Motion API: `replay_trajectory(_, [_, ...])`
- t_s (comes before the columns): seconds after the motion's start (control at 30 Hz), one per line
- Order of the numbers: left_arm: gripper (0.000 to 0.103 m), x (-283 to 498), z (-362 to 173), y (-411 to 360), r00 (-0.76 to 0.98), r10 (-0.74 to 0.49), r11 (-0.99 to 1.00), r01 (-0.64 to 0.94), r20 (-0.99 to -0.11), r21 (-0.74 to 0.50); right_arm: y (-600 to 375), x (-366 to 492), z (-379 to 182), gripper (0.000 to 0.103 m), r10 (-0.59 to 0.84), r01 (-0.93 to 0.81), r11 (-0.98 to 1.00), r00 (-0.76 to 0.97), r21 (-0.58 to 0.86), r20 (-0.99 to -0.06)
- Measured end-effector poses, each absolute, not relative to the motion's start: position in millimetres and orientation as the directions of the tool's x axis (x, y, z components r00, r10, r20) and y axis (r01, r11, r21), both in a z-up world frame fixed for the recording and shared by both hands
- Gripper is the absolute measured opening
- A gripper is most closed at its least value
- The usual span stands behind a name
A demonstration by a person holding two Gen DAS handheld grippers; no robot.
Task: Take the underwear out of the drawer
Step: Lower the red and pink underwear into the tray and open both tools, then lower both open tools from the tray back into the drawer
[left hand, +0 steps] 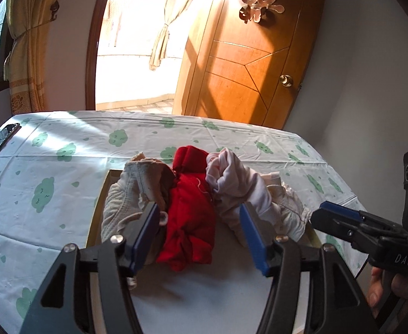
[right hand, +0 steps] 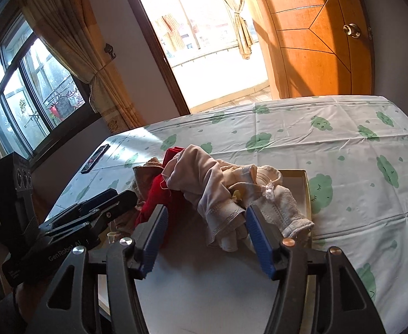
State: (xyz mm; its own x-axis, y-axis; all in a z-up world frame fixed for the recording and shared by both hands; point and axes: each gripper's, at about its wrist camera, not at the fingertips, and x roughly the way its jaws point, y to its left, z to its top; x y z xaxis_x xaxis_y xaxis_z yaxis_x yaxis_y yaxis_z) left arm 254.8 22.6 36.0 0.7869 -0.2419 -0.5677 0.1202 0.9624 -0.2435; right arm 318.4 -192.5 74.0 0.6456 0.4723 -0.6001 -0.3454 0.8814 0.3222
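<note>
A shallow white drawer tray (left hand: 204, 300) lies on the table and holds a heap of underwear: a beige pair (left hand: 126, 194) at left, a red pair (left hand: 190, 217) in the middle, a pale pink pair (left hand: 237, 181) at right. My left gripper (left hand: 199, 233) is open, its blue pads either side of the red pair. My right gripper (right hand: 205, 239) is open around the pale pink pair (right hand: 204, 183), just short of it. The red pair (right hand: 159, 194) and the tray rim (right hand: 305, 189) show there too. The right gripper's tip (left hand: 337, 217) is also in the left view.
The table carries a white cloth with green cloud prints (left hand: 51, 194). A black phone (left hand: 0, 139) lies at its far left edge. A wooden door (left hand: 245, 69) and a bright balcony doorway (left hand: 140, 41) stand behind. A curtained window (right hand: 31, 97) is at left.
</note>
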Motion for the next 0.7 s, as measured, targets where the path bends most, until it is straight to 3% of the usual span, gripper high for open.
replay_trajectory(0.37, [0.068, 176, 46, 30, 0.814, -0.287, 0.955, 0.203, -0.504, -0.216, -211, 214, 70, 0.065, 0.533, -0.48, 0.839, 0.633, 0.256, -0.561])
replay_trajectory(0.7, [0.074, 114, 30, 13, 0.76, -0.354, 0.934, 0.317, -0.545, -0.166, -220, 148, 55, 0.065, 0.58, -0.578, 0.788, 0.581, 0.212, -0.57])
